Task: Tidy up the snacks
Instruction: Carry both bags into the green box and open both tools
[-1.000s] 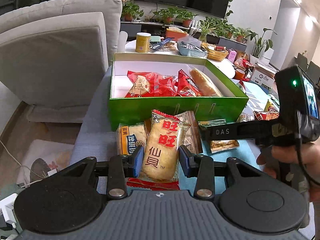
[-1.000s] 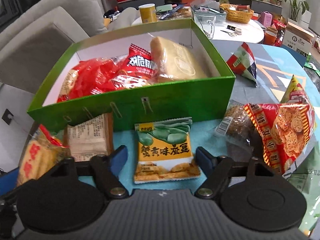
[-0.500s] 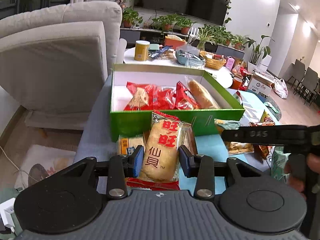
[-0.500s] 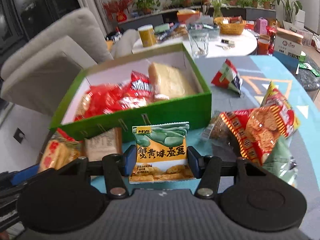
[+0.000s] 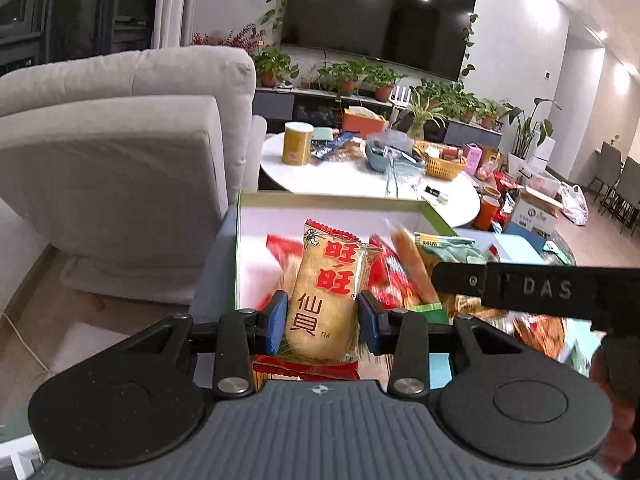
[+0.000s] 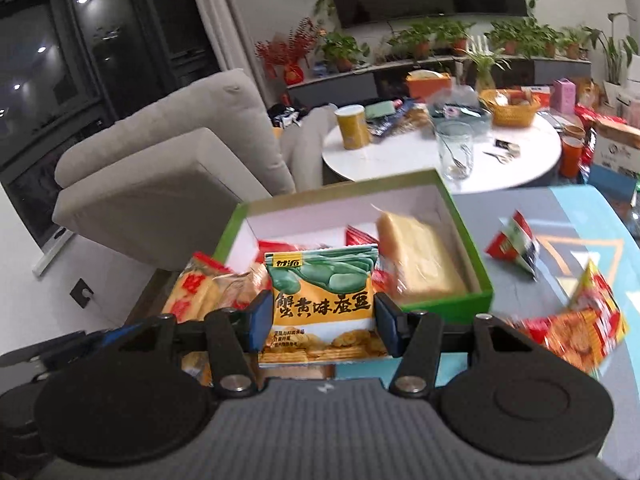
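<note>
Both packets have come up off the blue tabletop since a second ago and now hang in front of the green box (image 6: 444, 304) rather than lying below its front wall. Narrowly set, the left gripper (image 5: 322, 316) pinches a rice cracker packet (image 5: 326, 300) between blue pads: clear crinkled film with a red serrated top edge, a pale puffy oblong inside, and bold red characters. Set wider, the right gripper (image 6: 318, 322) clamps a broad bean packet (image 6: 322, 300), flat and glossy, green above and yellow below, held by its side edges.

White-lined cardboard, the box holds red foil bags and a soft yellow cake slab (image 6: 420, 258) in film. Only the right view shows the loose triangular red packets (image 6: 516, 244) on the tabletop and the glass jar (image 6: 454, 150) behind; only the left view shows the right tool's black bar (image 5: 536, 286) crossing the frame.
</note>
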The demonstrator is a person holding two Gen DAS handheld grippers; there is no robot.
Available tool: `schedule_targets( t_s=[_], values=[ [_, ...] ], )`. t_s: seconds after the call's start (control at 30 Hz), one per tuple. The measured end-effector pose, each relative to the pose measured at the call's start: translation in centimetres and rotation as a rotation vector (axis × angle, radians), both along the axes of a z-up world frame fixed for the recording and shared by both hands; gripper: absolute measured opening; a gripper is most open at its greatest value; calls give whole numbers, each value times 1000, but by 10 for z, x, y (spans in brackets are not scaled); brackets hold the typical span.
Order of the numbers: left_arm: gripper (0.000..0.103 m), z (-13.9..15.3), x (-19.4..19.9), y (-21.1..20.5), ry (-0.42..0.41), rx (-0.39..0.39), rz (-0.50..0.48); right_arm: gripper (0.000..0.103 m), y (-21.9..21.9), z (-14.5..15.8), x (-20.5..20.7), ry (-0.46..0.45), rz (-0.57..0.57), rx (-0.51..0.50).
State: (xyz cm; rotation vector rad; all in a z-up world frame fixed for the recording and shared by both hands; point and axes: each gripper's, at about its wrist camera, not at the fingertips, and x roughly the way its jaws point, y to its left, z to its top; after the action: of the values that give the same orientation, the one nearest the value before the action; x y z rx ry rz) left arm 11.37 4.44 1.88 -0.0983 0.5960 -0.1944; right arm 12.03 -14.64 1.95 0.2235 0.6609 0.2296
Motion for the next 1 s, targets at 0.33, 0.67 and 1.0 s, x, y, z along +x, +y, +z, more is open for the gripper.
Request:
schedule_targets(
  t_s=[0.33, 0.67, 1.0],
  values=[
    [36, 14, 57, 2, -2, -4, 35, 59, 0, 17, 37, -21, -10, 37],
    [36, 9, 120, 1, 40, -10, 89, 59, 7, 13, 85, -3, -13, 39],
    [36, -31, 171, 4, 101, -52, 128, 59, 3, -29, 128, 90, -61, 126]
  ],
)
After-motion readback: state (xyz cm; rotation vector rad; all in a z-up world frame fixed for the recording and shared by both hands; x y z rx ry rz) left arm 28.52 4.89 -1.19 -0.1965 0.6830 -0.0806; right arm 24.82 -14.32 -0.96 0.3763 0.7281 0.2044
